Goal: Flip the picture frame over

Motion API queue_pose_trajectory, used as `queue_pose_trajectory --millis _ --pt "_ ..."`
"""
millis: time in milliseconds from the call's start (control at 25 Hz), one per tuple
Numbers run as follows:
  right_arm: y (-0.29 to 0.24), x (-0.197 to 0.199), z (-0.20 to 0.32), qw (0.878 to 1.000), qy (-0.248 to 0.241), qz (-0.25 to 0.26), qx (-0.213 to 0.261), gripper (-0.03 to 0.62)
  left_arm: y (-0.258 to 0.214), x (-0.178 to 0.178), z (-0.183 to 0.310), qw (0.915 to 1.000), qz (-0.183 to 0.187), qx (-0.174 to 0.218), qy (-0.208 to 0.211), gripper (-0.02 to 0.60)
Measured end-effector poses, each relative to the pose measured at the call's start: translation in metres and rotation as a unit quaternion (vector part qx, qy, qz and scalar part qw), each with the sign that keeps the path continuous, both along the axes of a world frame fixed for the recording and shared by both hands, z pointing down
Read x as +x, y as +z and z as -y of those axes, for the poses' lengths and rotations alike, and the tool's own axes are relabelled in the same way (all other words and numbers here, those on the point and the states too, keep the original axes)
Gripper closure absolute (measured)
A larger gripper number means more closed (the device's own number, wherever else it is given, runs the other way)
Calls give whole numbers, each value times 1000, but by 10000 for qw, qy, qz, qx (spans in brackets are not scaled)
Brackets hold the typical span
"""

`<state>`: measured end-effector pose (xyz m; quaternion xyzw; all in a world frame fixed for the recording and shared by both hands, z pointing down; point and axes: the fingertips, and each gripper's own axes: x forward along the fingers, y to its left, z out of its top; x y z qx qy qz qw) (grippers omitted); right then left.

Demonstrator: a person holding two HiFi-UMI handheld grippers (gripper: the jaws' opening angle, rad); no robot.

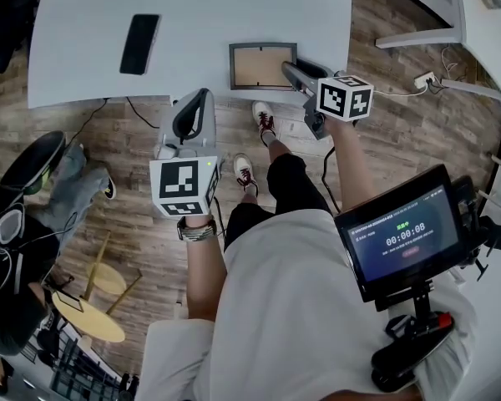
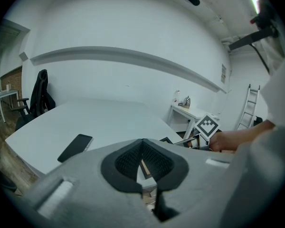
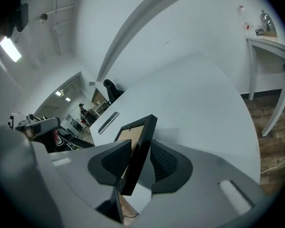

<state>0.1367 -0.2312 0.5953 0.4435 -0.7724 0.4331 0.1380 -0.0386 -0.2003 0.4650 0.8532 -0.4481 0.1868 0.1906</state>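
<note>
The picture frame (image 1: pixel 263 65) lies flat near the white table's (image 1: pixel 83 23) front edge, black rim round a brown backing that faces up. My right gripper (image 1: pixel 292 72) reaches over the table edge at the frame's right side. In the right gripper view the frame's black edge (image 3: pixel 141 141) stands between the two pads of that gripper (image 3: pixel 135 148), which are spread and do not press on it. My left gripper (image 1: pixel 199 97) hangs in front of the table edge, left of the frame, shut and empty (image 2: pixel 142 141). The left gripper view shows the frame (image 2: pixel 173 140) beside the right gripper's marker cube (image 2: pixel 206 126).
A black phone (image 1: pixel 139 43) lies on the table left of the frame. A mounted screen (image 1: pixel 405 232) sits at my lower right. Another person's legs (image 1: pixel 67 182) and a yellow stool (image 1: pixel 88 312) are at the left. White side tables (image 1: pixel 484 32) stand at the right.
</note>
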Motion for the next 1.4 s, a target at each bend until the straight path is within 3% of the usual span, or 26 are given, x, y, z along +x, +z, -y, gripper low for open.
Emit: queue_pose_trajectory --millis 880,1000,1320,1400 --pt "24 3 -6 9930 -295 -1142 -55 433 12 -4 -14 9998 164 -100 32 578" --pt "26 4 -7 9909 -317 -1308 -19 465 13 -6 -15 9998 159 -115 7 578" --pt "20 10 -1 9893 -270 -1433 91 467 12 -4 -11 9998 175 -75 32 578" --pt "18 11 0 9886 -274 -1476 121 502 13 -4 -9 9998 170 -60 43 578"
